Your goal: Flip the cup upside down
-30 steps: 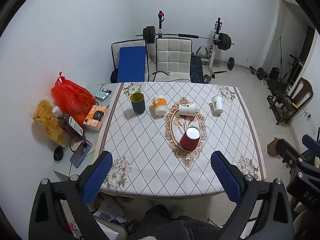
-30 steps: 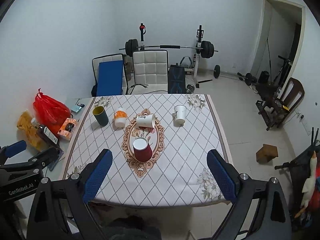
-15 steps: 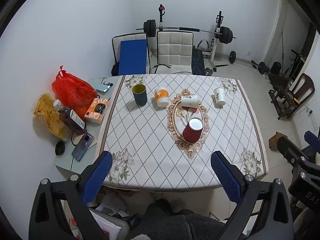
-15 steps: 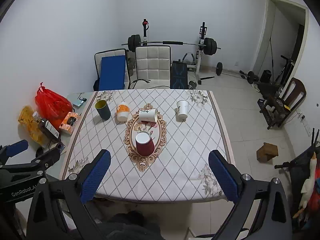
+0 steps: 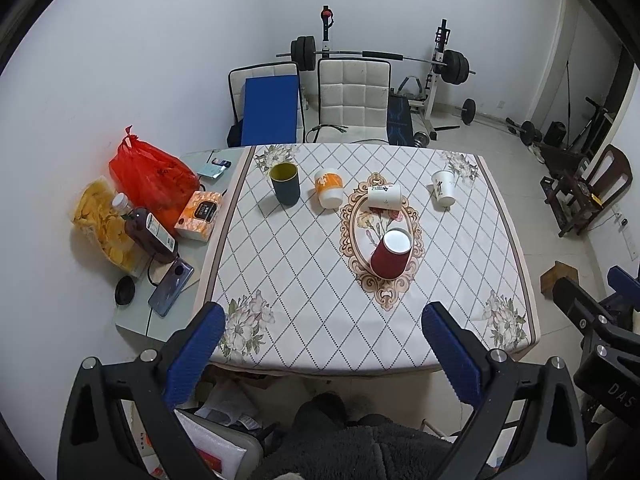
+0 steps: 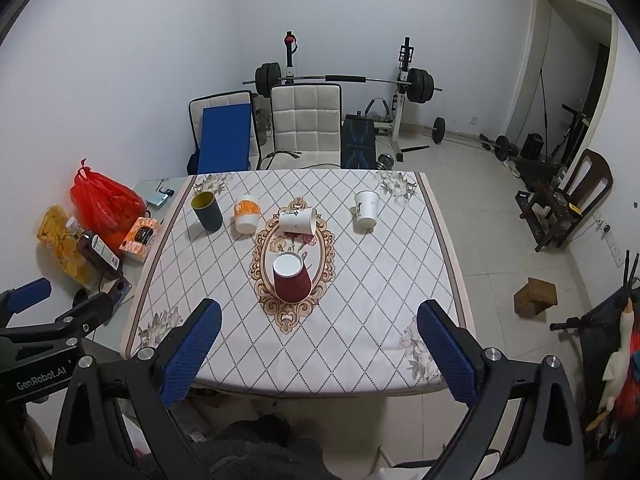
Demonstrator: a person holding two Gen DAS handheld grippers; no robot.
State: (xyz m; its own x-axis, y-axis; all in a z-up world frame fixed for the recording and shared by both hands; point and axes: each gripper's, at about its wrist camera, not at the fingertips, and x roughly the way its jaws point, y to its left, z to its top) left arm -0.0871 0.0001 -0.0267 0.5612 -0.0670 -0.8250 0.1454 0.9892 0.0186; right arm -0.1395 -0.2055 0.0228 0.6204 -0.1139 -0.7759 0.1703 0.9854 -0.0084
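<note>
red cup (image 5: 391, 254) inverted on table (image 5: 304, 280) — claws apart

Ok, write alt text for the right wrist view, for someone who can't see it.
Open right tongs hang above the near edge of a table with a diamond-patterned cloth, holding nothing. A dark red cup stands upside down at the centre; beyond it a white cup lies on its side, with three more cups around it. A barbell rack lines the far wall.
</note>
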